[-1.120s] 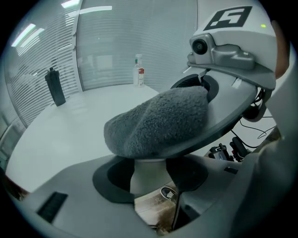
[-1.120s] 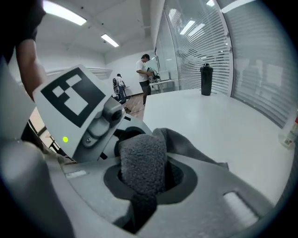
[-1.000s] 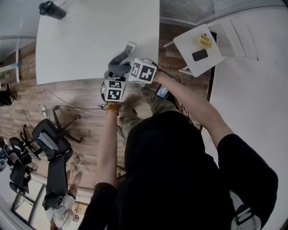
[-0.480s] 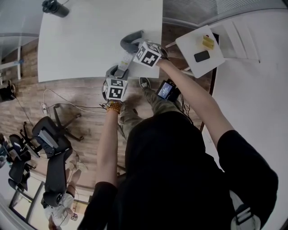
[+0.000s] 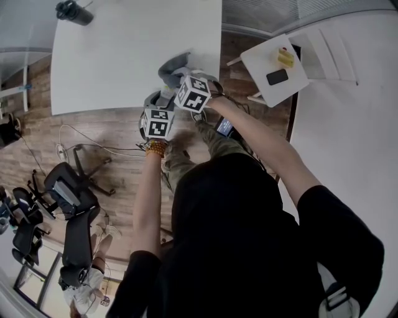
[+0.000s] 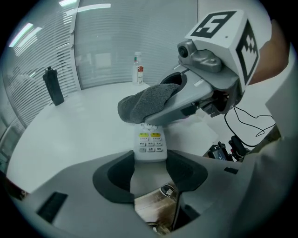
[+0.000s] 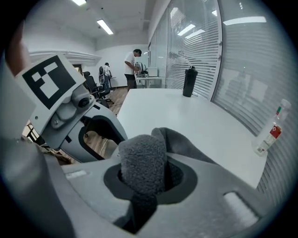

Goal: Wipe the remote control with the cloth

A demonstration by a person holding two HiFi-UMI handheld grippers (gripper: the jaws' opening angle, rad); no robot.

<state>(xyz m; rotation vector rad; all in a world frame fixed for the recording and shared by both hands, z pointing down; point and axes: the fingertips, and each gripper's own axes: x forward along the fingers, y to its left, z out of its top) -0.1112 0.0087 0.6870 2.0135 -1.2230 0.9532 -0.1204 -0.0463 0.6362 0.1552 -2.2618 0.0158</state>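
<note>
A white remote control (image 6: 150,143) with yellow and grey buttons juts over the near edge of the white table (image 5: 112,56). My left gripper (image 6: 150,160) is shut on its near end. The right gripper (image 7: 144,174) is shut on a grey cloth (image 7: 142,162). That cloth (image 6: 146,104) lies across the far part of the remote, just beyond the buttons. In the head view the left gripper (image 5: 157,102) and the right gripper (image 5: 180,77) sit side by side at the table edge, with the cloth (image 5: 171,64) bunched beyond them. The remote's far end is hidden.
A black bottle (image 5: 73,11) stands at the table's far left corner, and a spray bottle (image 6: 137,68) at another far edge. A small white side table (image 5: 258,68) with a phone and a yellow item is to the right. Office chairs (image 5: 71,186) stand on the floor at left.
The right gripper swept the cloth out along the remote, away from the left gripper, then came back toward it. The left gripper has hardly moved and still holds the remote.
</note>
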